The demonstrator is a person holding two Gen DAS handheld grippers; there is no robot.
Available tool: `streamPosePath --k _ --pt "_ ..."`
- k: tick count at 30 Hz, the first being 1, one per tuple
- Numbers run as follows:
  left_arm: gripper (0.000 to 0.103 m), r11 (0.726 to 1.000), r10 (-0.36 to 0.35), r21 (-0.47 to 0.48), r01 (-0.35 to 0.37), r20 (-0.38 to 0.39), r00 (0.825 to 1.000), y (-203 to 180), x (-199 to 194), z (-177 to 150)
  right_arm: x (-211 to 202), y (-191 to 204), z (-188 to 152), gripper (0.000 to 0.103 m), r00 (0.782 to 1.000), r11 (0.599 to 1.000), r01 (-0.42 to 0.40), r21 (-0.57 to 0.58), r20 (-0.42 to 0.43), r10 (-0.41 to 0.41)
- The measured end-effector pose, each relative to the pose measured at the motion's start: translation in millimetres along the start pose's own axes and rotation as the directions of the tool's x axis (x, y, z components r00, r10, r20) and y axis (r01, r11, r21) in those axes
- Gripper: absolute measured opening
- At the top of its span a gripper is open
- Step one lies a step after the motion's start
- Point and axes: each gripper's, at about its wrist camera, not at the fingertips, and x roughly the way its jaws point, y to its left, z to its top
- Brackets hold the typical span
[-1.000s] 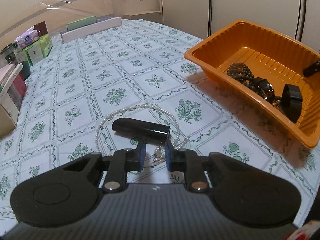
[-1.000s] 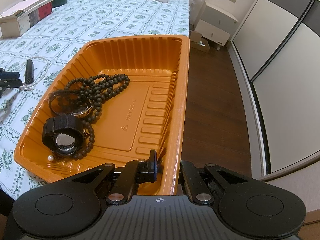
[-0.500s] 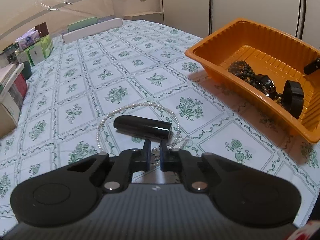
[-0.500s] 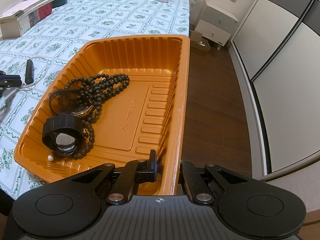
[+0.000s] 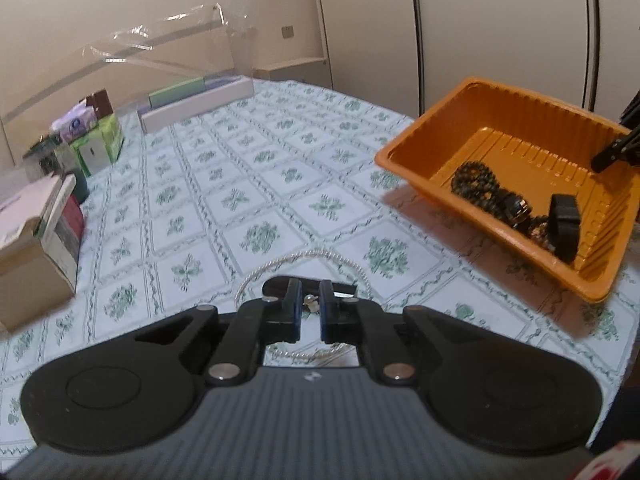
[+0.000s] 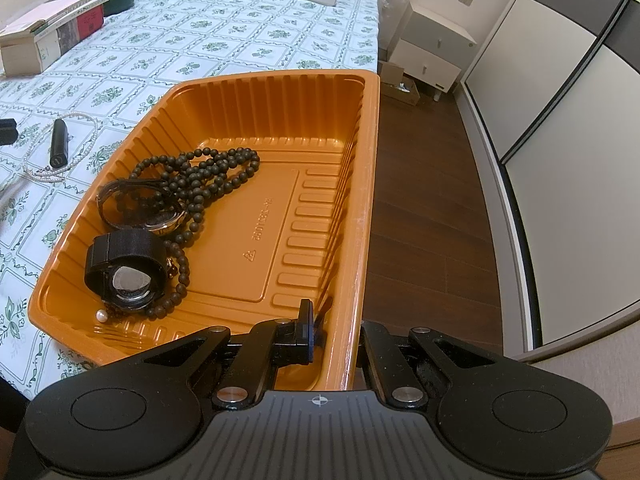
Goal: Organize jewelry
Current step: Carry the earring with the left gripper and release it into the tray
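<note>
Left wrist view: cardboard and tissue boxes (image 5: 60,184) are sitting at the far left edge of the green-patterned tablecloth (image 5: 240,200). At centre, the left gripper (image 5: 310,305) is pinching the pearl necklace (image 5: 304,257); its jaws have just been closing, and now a small pale piece of the strand is showing in the narrow gap between the blue pads, with the rest of the loop lying on the cloth around a black cylinder (image 5: 276,286) that is mostly hiding behind the fingers. To the right, the orange tray (image 5: 432,148) is resting on the cloth, holding a dark bead necklace (image 5: 474,178) and a black watch (image 5: 564,226). Right wrist view: the right gripper (image 6: 332,336) is clamping the tray's near wall, 1 finger inside, the other outside, fully closed on it. 1 loose pearl (image 6: 102,315) is lying in the tray's near left corner.
</note>
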Motion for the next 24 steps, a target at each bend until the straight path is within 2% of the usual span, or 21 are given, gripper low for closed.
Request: streamPosePath --k 4,9,19,24 --pt "0.007 0.999 -0.033 0.004 0.033 0.019 0.999 -10 -6 7 0 0 0 0.003 1.000 1.000 0.000 -0.001 0.000 0.000" --pt "0.007 0.993 -0.119 0.012 0.119 0.031 0.992 -37 -11 13 0 0 0 0.003 1.000 1.000 0.000 0.002 0.000 0.000" --pt "0.007 0.956 -0.290 0.050 0.287 0.052 0.956 -106 -10 26 0 0 0 0.003 1.000 1.000 -0.001 0.002 0.001 0.001" --pt "0.007 0.942 -0.329 0.085 0.324 0.052 0.943 -134 -6 30 0 0 0 0.003 1.000 1.000 -0.002 0.002 0.001 0.002"
